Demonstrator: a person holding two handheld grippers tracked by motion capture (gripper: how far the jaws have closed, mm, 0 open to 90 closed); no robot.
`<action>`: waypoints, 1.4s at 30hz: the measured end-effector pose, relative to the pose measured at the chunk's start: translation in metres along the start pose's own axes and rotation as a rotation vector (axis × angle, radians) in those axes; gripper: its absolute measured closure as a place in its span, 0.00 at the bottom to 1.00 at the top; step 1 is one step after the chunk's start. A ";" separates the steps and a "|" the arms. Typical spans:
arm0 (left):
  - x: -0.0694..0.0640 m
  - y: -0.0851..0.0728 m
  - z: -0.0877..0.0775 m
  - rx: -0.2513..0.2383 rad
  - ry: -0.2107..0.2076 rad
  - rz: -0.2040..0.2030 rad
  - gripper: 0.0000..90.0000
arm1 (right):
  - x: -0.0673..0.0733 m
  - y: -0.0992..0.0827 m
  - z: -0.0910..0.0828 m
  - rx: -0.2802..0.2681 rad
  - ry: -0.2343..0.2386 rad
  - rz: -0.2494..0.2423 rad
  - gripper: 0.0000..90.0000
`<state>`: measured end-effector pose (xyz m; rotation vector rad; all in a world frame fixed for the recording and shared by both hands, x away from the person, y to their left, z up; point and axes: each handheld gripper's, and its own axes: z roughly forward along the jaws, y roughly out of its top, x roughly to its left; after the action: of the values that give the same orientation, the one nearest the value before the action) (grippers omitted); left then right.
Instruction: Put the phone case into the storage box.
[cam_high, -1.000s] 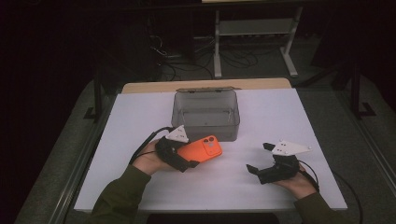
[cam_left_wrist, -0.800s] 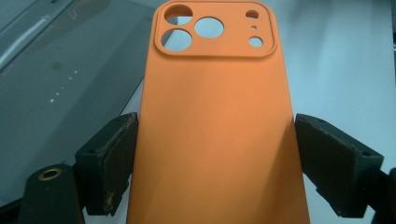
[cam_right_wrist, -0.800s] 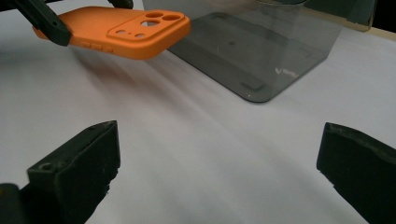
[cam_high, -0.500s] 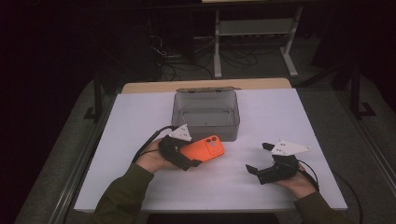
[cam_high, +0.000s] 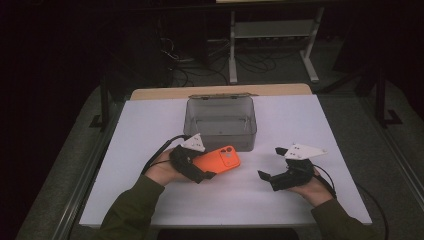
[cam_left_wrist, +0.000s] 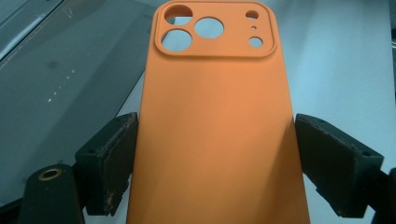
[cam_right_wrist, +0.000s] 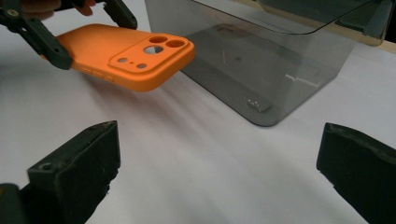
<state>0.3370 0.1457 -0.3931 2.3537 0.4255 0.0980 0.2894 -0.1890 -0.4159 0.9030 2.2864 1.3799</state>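
While the bin (cam_high: 220, 119) sits with nothing in it, the left tongs (cam_high: 209, 170) clamp an orange case (cam_high: 217, 160) by its sides, just at the bin's 7 o'clock. Bare surface (cam_high: 150, 130) lies around. Right tongs (cam_high: 266, 166) hang released at 4 o'clock; their view shows the case lifted off the surface.
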 end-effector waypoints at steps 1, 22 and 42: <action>0.000 0.000 0.000 0.000 0.000 -0.002 0.18 | 0.000 0.000 0.001 0.002 -0.005 -0.003 0.00; 0.001 -0.001 0.002 0.023 -0.003 -0.006 0.18 | -0.005 0.025 0.030 -0.038 0.013 0.000 0.00; 0.002 -0.002 0.001 0.024 0.002 -0.007 0.18 | -0.001 0.030 0.038 -0.048 0.016 -0.053 0.00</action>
<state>0.3385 0.1471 -0.3947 2.3756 0.4379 0.0920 0.3214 -0.1542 -0.4082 0.8133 2.2625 1.4179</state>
